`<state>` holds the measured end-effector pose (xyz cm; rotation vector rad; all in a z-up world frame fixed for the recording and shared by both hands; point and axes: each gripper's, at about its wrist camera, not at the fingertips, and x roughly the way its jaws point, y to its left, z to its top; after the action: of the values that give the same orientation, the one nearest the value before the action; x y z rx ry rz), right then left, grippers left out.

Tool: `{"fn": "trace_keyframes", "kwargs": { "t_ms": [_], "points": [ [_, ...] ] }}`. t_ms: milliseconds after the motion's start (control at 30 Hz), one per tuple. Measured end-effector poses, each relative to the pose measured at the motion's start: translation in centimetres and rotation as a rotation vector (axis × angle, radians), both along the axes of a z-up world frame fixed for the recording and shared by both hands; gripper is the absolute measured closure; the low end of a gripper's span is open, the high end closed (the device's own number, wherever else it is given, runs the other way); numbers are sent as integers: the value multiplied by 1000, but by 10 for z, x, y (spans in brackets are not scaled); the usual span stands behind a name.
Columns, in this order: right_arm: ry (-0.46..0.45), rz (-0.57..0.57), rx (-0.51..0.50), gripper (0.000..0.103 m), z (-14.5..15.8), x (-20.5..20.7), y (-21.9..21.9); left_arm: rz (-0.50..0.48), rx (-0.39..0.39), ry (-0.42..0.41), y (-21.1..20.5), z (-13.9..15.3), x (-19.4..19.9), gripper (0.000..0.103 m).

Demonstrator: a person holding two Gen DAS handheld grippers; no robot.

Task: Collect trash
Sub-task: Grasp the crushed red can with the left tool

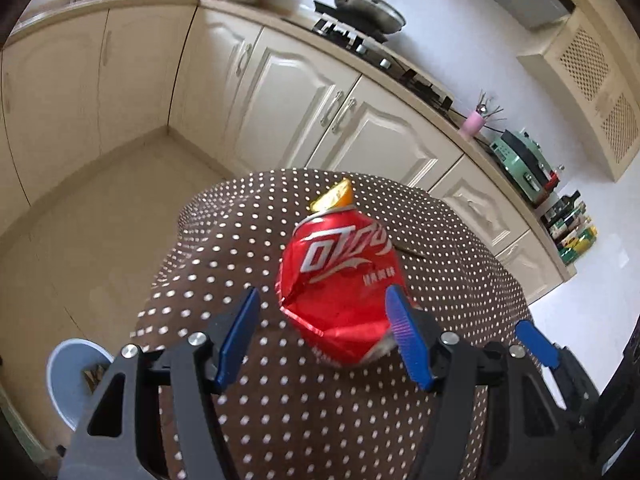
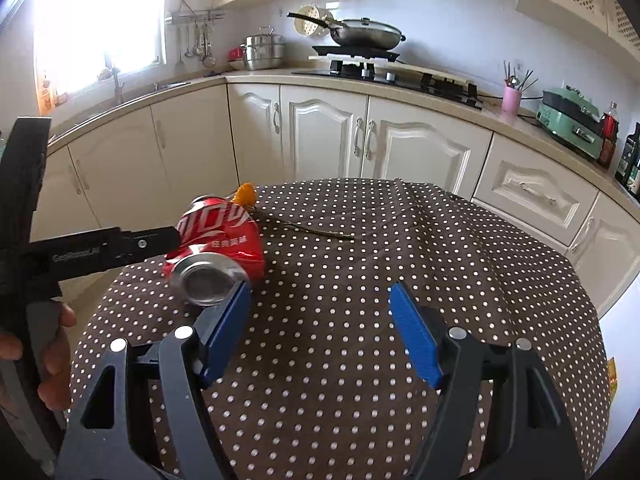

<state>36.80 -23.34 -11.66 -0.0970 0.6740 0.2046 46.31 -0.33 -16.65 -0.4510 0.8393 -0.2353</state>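
My left gripper [image 1: 324, 336] is spread wide around the crushed red can [image 1: 338, 284], which lies on its side on the bench [image 1: 320, 420] under its brown polka-dot cloth, near the edge on my left. The right pad [image 1: 404, 336] looks to be at or against the can's dented side; the left pad [image 1: 238, 338] stands clear of it with cloth showing between, so nothing is clamped yet. From the right wrist view the can's silver end faces me and the left tool's finger [image 2: 152, 240] overlaps its upper side; I cannot tell whether it touches. My right gripper [image 2: 320, 336] hangs over bare cloth beside the can, fingers wide apart, holding nothing. A scrap of orange-yellow wrapper [image 1: 334, 196] sits just beyond the can, and a thin dark stem [image 2: 316, 230] lies on the cloth past it. A pale blue bin [image 1: 76, 376] stands on the floor below my left side, with something already in it. Risks, as I judge them: the can is creased and uneven, so closing on a sloped facet could squirt it forward or roll it toward the nearby edge and onto the floor. One pad pushing before the other would shove it sideways. The loose cloth could bunch or drag under the fingers, carrying the wrapper along. A shallow bite near the end could let it slip on the way to the bin.
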Motion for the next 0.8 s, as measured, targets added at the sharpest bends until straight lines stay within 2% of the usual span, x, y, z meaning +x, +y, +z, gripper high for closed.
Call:
{"fn": "trace_keyframes", "kwargs": {
  "t_ms": [267,400,467,533,567,633,667,800],
  "points": [
    [10,23,-6,34,-2,23,11,-19,-68,43,-2,-22,28,40],
    [13,17,-9,33,-6,28,12,-40,-38,19,-5,-25,30,40],
    [22,13,-9,33,-9,30,12,-43,-20,16,-7,-24,30,52],
    [23,9,-13,33,-10,32,12,-58,-33,10,-7,-25,30,56],
    [23,8,-11,33,-10,32,12,-66,-35,5,-7,-24,29,66],
    [20,5,-10,33,-9,33,13,-67,-53,-32,-3,-17,23,77],
    [18,3,-11,33,-8,33,13,-73,-57,-38,-2,-14,21,79],
    [20,5,0,33,-7,37,15,-79,14,-109,-4,0,7,81]
  ]
}}
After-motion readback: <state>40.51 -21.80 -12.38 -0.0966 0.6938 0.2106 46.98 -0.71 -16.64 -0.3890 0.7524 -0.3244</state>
